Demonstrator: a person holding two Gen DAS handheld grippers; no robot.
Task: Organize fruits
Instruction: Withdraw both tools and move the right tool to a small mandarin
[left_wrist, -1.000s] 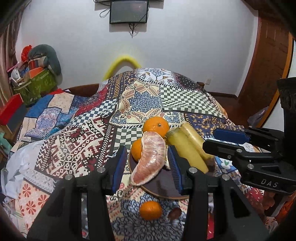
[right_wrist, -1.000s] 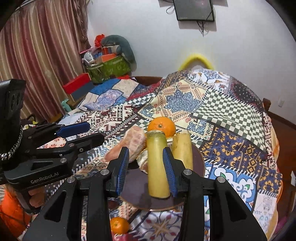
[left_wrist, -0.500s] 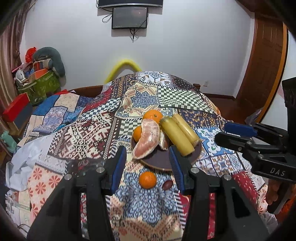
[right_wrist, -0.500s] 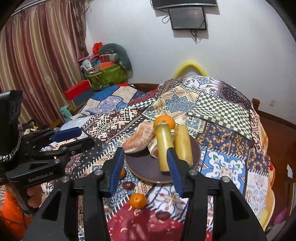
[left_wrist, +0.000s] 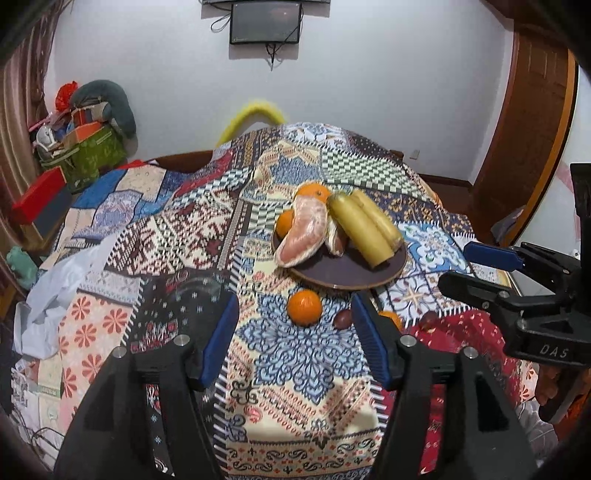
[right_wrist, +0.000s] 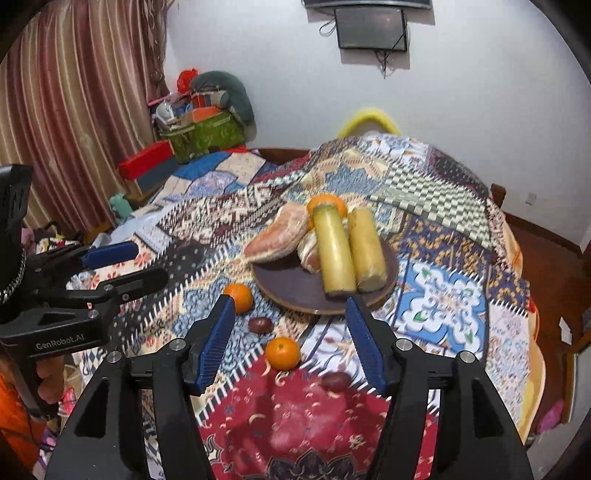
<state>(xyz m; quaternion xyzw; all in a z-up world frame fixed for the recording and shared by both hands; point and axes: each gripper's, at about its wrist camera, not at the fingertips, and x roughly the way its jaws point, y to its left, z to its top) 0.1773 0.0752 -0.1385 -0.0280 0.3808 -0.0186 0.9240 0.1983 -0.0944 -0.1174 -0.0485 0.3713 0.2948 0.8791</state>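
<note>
Jaws of both the left gripper and right gripper stand spread and hold nothing; they have just been opening. The left body reads "GenRobot.AI", the right "DAS". Since a second ago both have drawn back from the plate, which now sits mid-frame, fruit left on it. Counted: two bananas, two oranges loose on the cloth, three dark fruits, one pomelo wedge.
</note>
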